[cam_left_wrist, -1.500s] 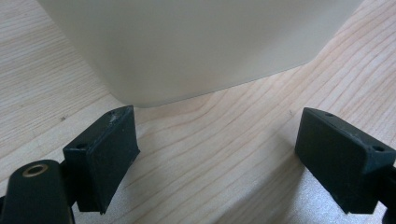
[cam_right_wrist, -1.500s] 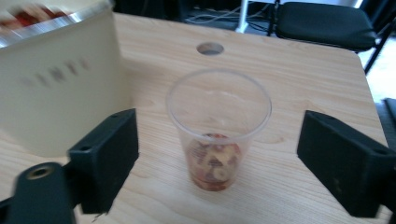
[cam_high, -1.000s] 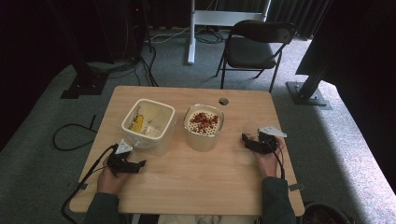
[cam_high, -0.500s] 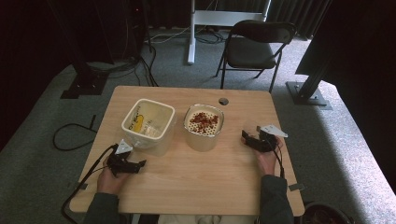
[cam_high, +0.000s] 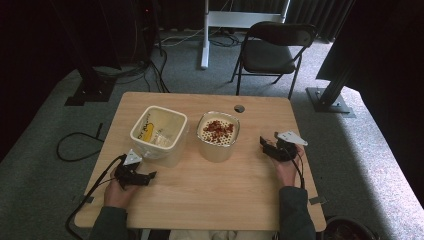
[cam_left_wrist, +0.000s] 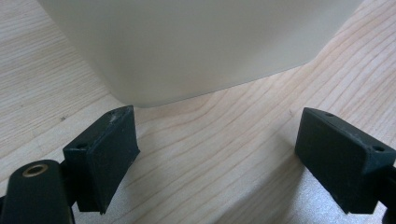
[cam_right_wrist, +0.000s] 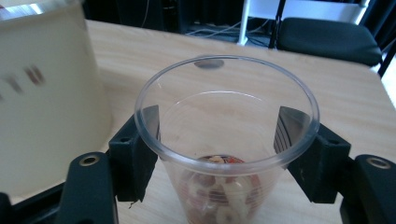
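Clear plastic cup (cam_right_wrist: 227, 140) is seen upright between the jaws of the right gripper (cam_right_wrist: 219, 154), one black pad on each side of its wall just below the rim. Whether the pads press the wall or merely bracket it cannot be told. A little cereal and red bits lie at the cup's bottom. In the high view the right gripper (cam_high: 278, 148) sits at the desk's (cam_high: 215, 185) right edge, pointing left toward the round container of cereal (cam_high: 218, 133); the cup itself is too small to make out there.

Left gripper (cam_left_wrist: 233, 158) is noted with jaws wide apart and nothing between them, resting low over the desk, the wall of the white tub (cam_left_wrist: 201, 46) just ahead. In the high view the white tub (cam_high: 159, 131) stands left of the cereal container, the two nearly touching.

Judged relation: the cup's axis is vertical, the cereal container lies ahead-left of the right jaws, so the right hand is the nearer one.
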